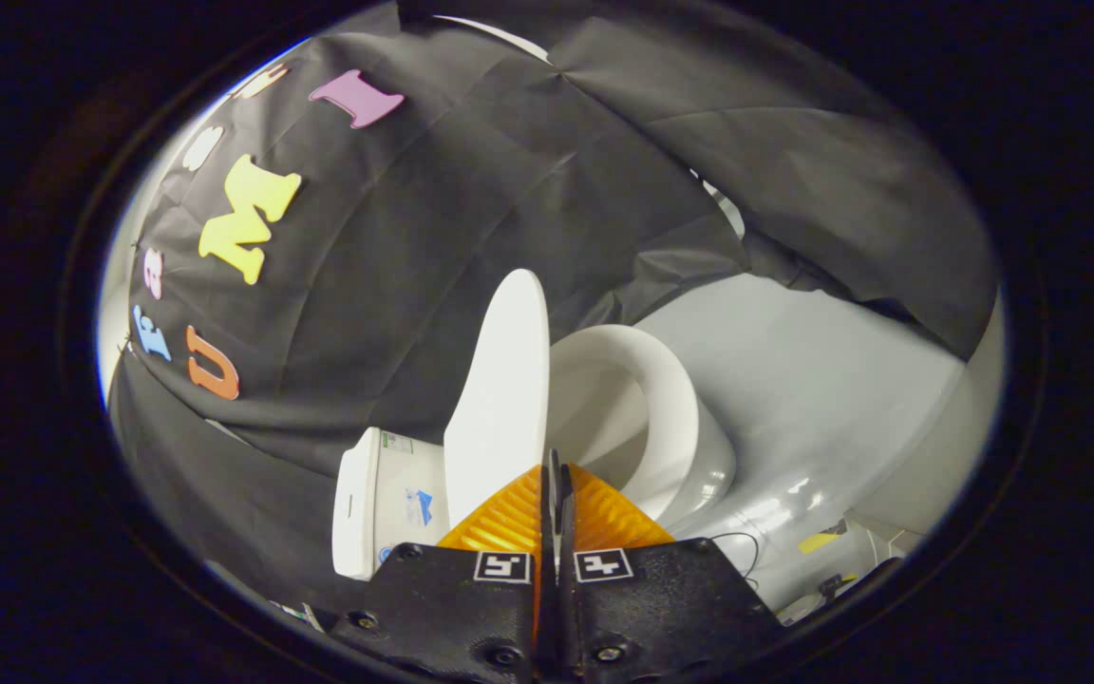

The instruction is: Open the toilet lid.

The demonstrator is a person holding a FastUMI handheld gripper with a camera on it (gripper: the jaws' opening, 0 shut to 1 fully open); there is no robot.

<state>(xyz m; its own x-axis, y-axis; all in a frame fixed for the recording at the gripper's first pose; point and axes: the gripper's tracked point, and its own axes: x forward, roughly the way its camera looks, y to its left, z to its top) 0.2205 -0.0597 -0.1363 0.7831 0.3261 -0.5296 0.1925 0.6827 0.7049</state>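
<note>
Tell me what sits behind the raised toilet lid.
Behind the raised lid stands the white tank, backed by the black cloth wall. The lid covers the tank's far part and the hinge. The tool has its fingers together at the lid's edge, clamping nothing.

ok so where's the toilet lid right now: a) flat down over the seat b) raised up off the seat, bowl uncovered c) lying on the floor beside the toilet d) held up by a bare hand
b: the toilet lid stands raised beside the uncovered seat, just beyond the gripper, whose fingers are closed together with nothing visibly between them.
</note>
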